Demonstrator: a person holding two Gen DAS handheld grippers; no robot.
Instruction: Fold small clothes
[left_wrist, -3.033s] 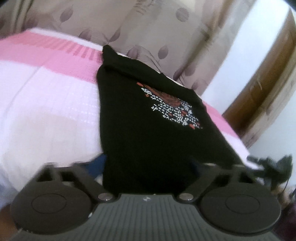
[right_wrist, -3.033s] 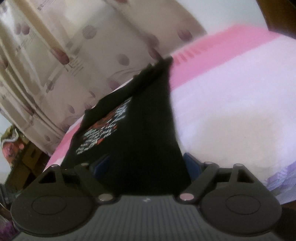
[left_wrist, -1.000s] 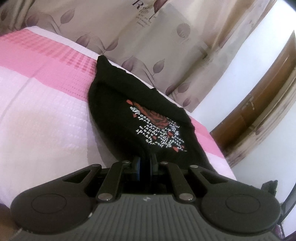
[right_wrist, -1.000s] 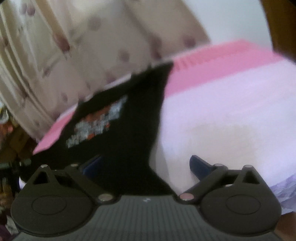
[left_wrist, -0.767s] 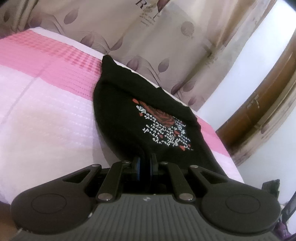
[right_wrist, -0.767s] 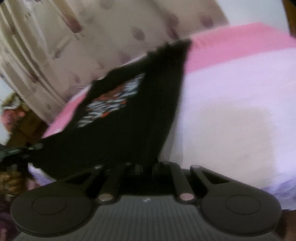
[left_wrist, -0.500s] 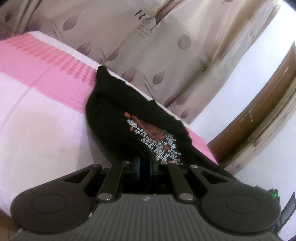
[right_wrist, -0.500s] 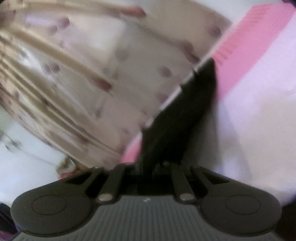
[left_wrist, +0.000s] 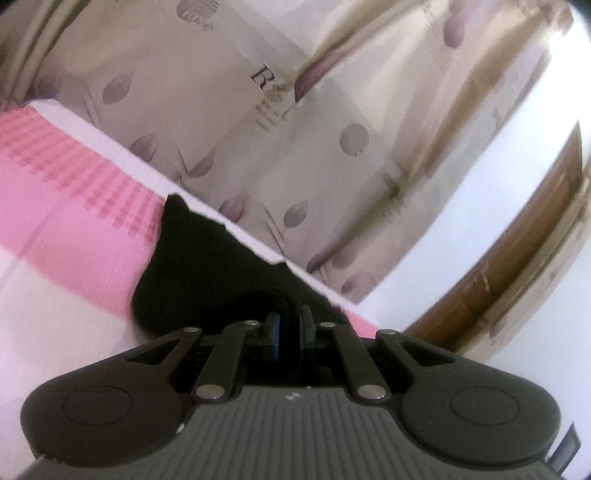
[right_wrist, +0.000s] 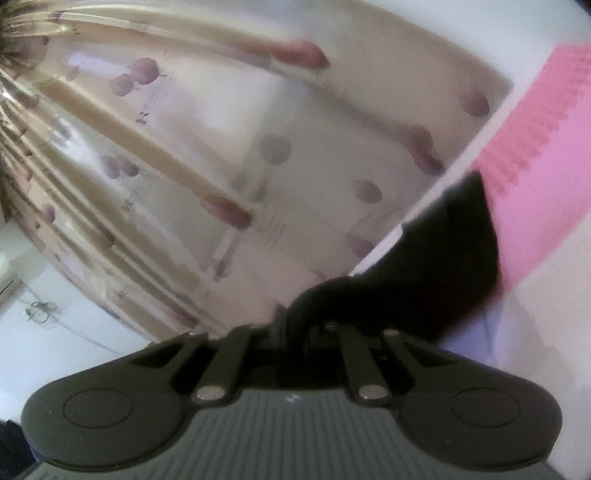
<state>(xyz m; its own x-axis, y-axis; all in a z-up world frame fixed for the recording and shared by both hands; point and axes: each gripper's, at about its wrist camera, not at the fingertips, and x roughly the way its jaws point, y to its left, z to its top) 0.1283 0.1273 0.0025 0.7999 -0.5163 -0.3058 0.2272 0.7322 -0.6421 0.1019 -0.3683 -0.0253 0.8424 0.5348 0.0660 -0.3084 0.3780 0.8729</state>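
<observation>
Each hand-held gripper, left (left_wrist: 289, 330) and right (right_wrist: 295, 332), is clamped on the shirt (left_wrist: 207, 266) hem just ahead. Carry both corners forward level over the bed (left_wrist: 55, 258), keeping them taut.

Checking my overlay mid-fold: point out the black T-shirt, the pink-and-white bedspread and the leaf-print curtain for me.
Black T-shirt (left_wrist: 207, 266): left wrist view, on the cloth ahead of the tongs.
Pink-and-white bedspread (left_wrist: 74, 229): left wrist view, on its pink band.
Leaf-print beige curtain (right_wrist: 258, 177): right wrist view, on a blurred central panel.
</observation>
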